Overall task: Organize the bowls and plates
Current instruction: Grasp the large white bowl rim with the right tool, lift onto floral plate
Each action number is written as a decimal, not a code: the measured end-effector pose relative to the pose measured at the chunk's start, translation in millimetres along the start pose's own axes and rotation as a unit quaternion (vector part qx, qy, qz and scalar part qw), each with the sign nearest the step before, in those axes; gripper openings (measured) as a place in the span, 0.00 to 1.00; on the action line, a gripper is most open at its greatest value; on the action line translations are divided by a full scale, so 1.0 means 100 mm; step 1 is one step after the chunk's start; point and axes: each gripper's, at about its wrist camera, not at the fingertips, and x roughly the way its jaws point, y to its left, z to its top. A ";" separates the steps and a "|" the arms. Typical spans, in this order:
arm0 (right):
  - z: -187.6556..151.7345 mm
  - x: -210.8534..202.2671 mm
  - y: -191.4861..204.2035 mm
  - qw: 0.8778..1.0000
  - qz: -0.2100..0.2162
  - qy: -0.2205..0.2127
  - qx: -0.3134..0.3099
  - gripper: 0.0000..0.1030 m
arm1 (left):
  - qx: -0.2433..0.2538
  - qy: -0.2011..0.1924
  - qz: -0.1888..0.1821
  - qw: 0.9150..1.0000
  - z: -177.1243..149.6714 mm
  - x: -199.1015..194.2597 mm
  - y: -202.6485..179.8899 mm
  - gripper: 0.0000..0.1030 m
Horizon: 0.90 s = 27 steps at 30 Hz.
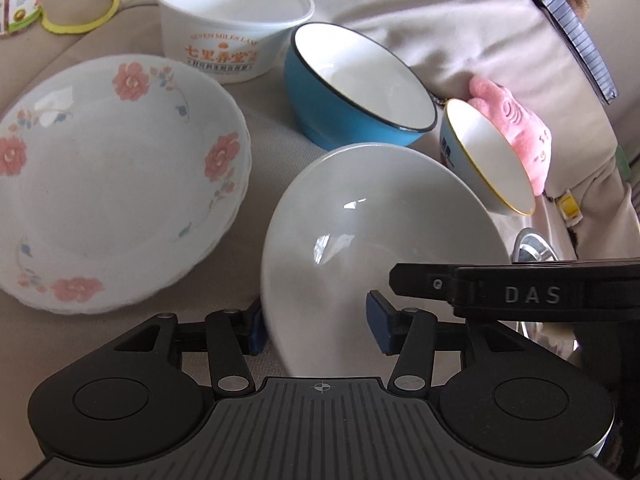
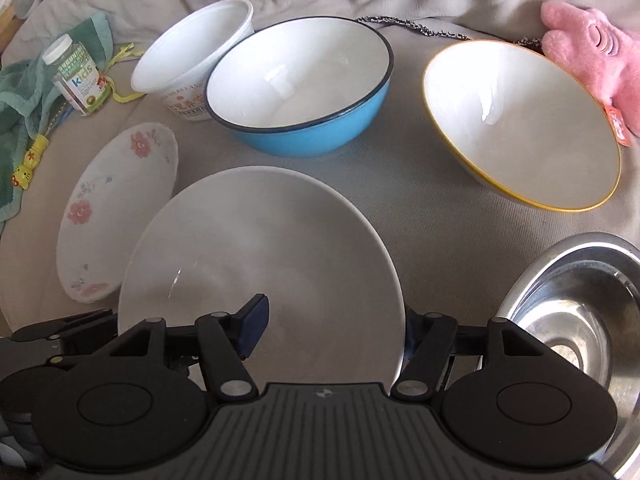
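Note:
A plain white plate (image 1: 372, 232) (image 2: 260, 264) sits tilted on the beige cloth, and both grippers straddle its near rim. My left gripper (image 1: 318, 330) has one blue pad on each side of the rim. My right gripper (image 2: 332, 328) has its left pad (image 2: 254, 326) over the plate and its right finger behind the rim. The jaws stand wide and I cannot tell if they pinch. A floral plate (image 1: 116, 184) (image 2: 116, 212) lies to the left. A blue bowl (image 1: 356, 88) (image 2: 300, 84), a gold-rimmed bowl (image 1: 488, 156) (image 2: 520, 124) and a white printed tub (image 1: 232, 20) (image 2: 188, 56) stand behind.
A steel bowl (image 2: 576, 308) sits at the right, close to the right gripper. A pink plush toy (image 2: 592, 60) lies behind the gold-rimmed bowl. A vitamin bottle (image 2: 76, 76) and a green cloth (image 2: 20, 92) lie at the far left. The cushion rises behind.

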 end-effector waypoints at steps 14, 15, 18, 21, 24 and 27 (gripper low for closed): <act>0.53 -0.17 1.13 1.000 0.010 -0.016 -0.013 0.67 | 0.011 -0.022 -0.023 0.999 0.61 -0.78 0.89 0.52; 0.56 -0.09 1.20 1.000 0.014 -0.007 -0.011 0.67 | 0.005 -0.023 -0.018 1.000 0.63 -0.77 0.99 0.52; 0.60 0.14 1.39 1.000 0.019 0.016 -0.011 0.67 | -0.016 -0.018 -0.011 1.000 0.65 -0.75 1.27 0.52; 0.61 0.33 1.52 0.999 0.022 0.036 -0.010 0.67 | -0.037 -0.005 -0.011 0.999 0.64 -0.68 1.47 0.52; 0.62 0.45 1.60 0.999 0.018 0.049 -0.015 0.67 | -0.052 0.002 -0.013 0.999 0.62 -0.64 1.58 0.51; 0.65 0.49 1.64 0.998 0.007 0.051 -0.022 0.67 | -0.060 -0.004 -0.009 0.998 0.62 -0.66 1.66 0.48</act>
